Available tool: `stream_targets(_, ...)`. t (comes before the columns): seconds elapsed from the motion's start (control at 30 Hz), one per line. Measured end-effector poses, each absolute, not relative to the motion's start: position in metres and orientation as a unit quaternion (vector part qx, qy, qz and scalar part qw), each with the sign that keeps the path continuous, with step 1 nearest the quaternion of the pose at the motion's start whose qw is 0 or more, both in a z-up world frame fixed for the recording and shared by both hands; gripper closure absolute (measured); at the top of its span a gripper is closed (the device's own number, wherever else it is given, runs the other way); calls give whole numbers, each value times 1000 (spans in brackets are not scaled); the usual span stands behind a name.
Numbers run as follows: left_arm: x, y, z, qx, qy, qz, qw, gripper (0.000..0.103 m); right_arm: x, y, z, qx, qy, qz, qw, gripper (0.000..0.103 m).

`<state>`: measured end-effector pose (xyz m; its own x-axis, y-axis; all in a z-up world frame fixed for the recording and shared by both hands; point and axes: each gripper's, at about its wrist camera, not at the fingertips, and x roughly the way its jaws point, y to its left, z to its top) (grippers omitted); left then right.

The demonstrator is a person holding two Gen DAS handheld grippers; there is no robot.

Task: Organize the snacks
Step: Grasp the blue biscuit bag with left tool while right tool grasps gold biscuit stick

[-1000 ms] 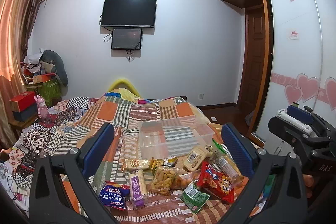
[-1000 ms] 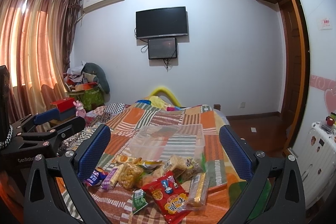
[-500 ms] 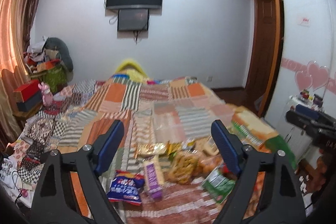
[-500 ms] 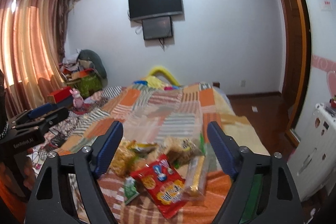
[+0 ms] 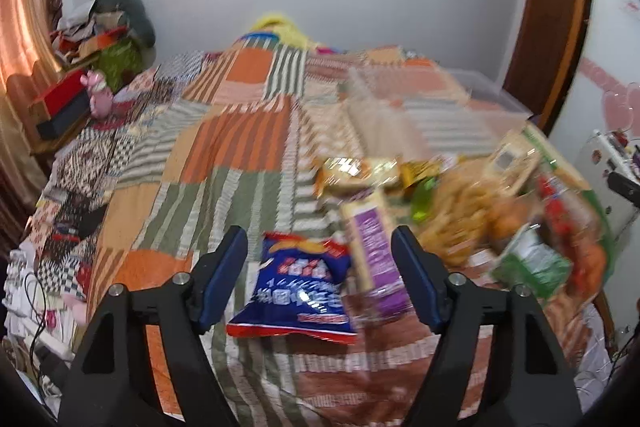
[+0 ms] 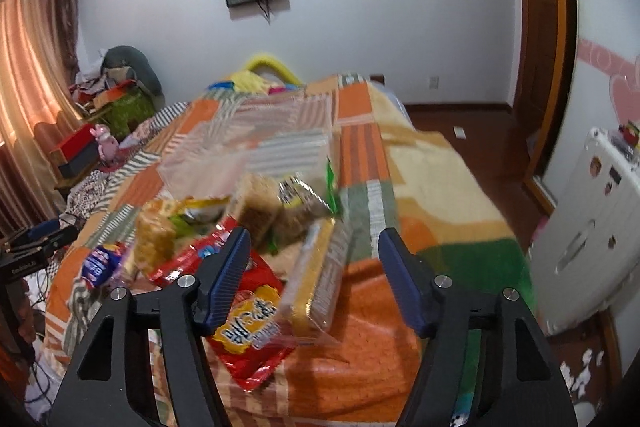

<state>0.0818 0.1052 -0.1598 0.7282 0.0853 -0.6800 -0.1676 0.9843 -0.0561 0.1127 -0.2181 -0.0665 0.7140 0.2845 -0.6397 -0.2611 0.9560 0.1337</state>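
On the bed [image 5: 240, 163], nearer than the clear bin [image 5: 440, 99]: both grippers' fingers closing, nothing gripped yet; left gripper [image 5: 320, 279] should centre on blue bag [image 5: 298, 287], right gripper [image 6: 316, 279] on wrapped biscuit pack [image 6: 316, 283].

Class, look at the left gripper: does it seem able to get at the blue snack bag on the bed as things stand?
Probably yes. The blue snack bag lies flat on the quilt between the closing jaws of the left gripper, nothing on top. The purple packet beside it crowds the right finger.
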Motion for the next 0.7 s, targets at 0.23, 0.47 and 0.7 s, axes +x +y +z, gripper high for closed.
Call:
stream_targets(0.23, 100, 130, -199, -86, 404, 75, 908, 32, 130, -225, -87, 34, 386, 139, 911, 43)
stream_targets(0.47, 114, 138, -224, -112, 430, 50, 894, 32, 135, -227, -100, 53, 418, 131, 897, 43)
stream_targets(0.7, 119, 127, -232, -86, 432, 44, 897, 32, 142, -218, -109, 45, 441, 141, 885, 43)
